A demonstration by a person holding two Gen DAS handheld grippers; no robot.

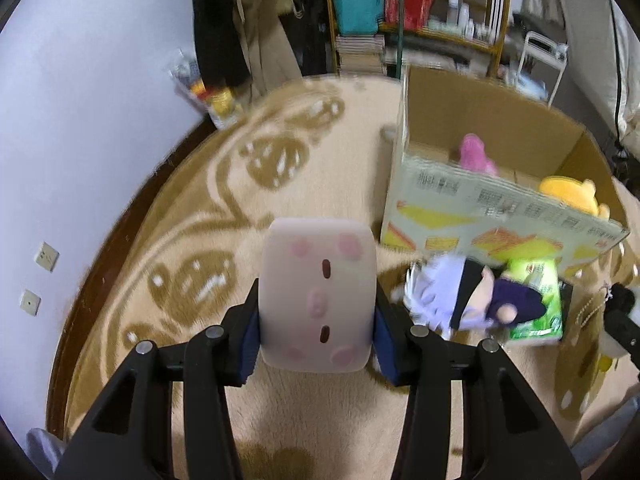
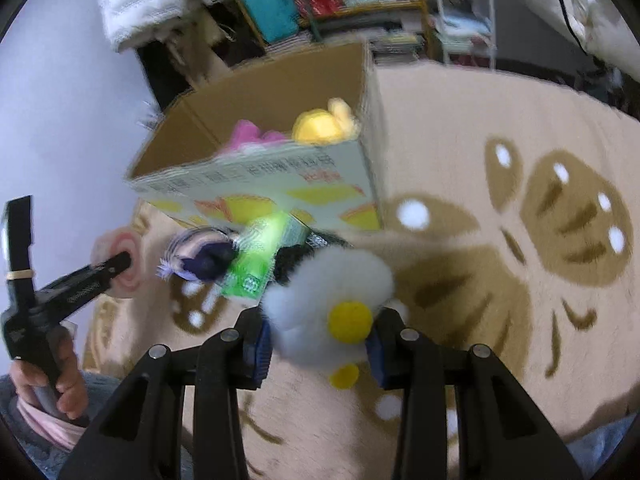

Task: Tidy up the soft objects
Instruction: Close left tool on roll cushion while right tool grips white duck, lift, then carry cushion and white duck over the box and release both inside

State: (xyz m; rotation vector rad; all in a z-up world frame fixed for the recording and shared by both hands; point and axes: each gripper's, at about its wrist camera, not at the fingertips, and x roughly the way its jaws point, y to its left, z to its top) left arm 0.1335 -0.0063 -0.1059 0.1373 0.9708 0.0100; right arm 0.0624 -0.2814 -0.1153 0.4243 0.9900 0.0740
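My left gripper [image 1: 316,316] is shut on a white pillow-shaped plush with pink spots [image 1: 318,296], held above the rug. My right gripper [image 2: 320,340] is shut on a white fluffy plush with a yellow beak and feet [image 2: 332,308]. An open cardboard box [image 1: 500,216] stands to the right in the left wrist view, with a pink plush [image 1: 474,154] and a yellow plush [image 1: 572,194] inside. It also shows in the right wrist view [image 2: 260,184]. A doll with lilac hair [image 1: 460,300] and a green packet [image 1: 538,308] lie in front of the box.
A beige rug with a brown pattern [image 1: 248,184] covers the floor. A wall [image 1: 80,120] is on the left. Shelves with bags and books [image 1: 420,8] stand behind the box. The left gripper and the hand holding it [image 2: 60,292] show in the right wrist view.
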